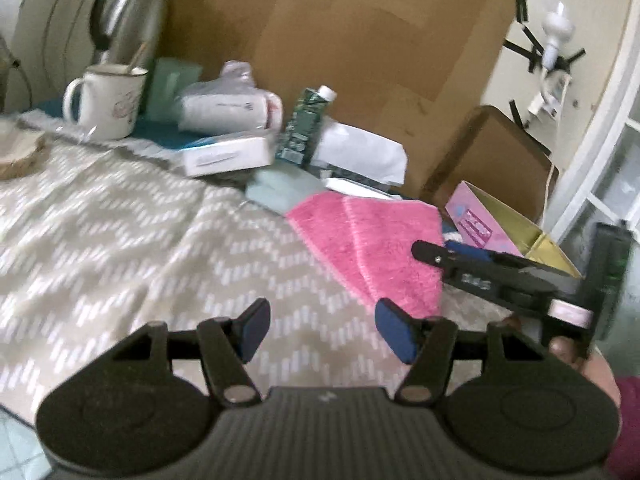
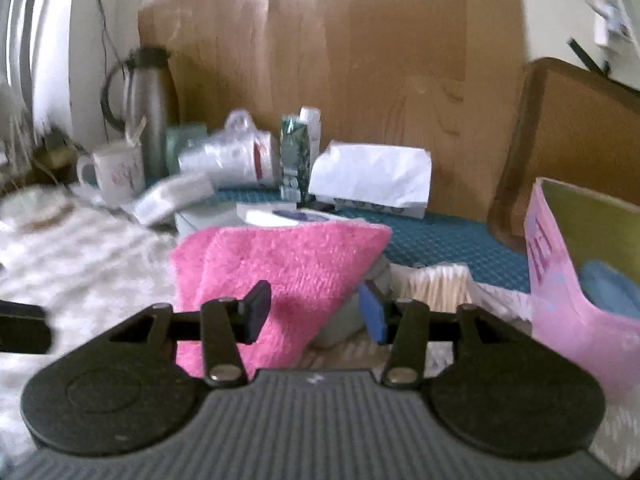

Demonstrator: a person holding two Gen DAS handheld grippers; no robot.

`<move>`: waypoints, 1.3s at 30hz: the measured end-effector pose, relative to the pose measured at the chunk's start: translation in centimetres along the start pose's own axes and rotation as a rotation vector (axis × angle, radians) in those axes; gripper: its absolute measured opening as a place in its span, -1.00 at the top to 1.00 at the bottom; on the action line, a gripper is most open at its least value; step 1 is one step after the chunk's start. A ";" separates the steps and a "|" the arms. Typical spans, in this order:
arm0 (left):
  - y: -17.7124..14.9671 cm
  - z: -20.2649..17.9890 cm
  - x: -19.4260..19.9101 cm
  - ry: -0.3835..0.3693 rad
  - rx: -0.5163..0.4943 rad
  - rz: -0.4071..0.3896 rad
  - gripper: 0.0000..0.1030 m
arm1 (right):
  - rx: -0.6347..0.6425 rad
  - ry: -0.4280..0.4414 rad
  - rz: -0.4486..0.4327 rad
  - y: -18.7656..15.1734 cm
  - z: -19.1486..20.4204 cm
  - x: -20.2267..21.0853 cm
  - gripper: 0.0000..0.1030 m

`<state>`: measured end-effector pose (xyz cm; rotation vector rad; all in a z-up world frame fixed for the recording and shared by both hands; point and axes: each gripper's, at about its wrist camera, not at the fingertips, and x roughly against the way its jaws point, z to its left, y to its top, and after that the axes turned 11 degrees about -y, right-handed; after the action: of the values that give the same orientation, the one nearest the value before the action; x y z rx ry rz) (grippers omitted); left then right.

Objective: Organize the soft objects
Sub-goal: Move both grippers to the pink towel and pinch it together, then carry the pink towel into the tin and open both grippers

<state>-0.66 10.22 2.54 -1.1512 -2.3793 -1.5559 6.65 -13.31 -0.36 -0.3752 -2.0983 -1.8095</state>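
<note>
Both grippers, left (image 1: 322, 330) and right (image 2: 316, 314), hover level, jaws apart, by pink cloth (image 2: 288, 264).

1. The right gripper (image 2: 316, 316), black with blue-padded fingers, is hovering with its jaws spread apart over the folded fluffy pink cloth (image 2: 288, 276).
2. The pink cloth is lying on the pale patterned blanket (image 2: 80, 264), its far edge resting against a white box (image 2: 288, 216).
3. A pink cardboard box (image 2: 560, 280) is standing open at the right edge, a blue cloth (image 2: 612, 284) sitting inside it.
4. A white mug (image 2: 116, 174) and a steel flask (image 2: 150, 108) are standing at the far left.
</note>
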 end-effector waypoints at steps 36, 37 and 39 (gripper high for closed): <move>0.3 -7.9 -5.1 -0.257 -0.051 0.181 0.70 | 0.041 0.258 -0.015 -6.6 0.7 11.5 0.69; 1.0 -8.9 -5.6 -0.275 -0.075 0.177 0.70 | 0.031 0.229 -0.046 -6.3 -0.1 11.8 0.69; 2.4 -11.3 -6.9 -0.320 -0.124 0.173 0.70 | 0.008 0.161 -0.106 -5.7 -1.8 12.4 0.69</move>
<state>2.10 -2.19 6.79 -1.6995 -2.3075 -1.5835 -6.83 -16.26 0.00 -0.1138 -2.0478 -1.8233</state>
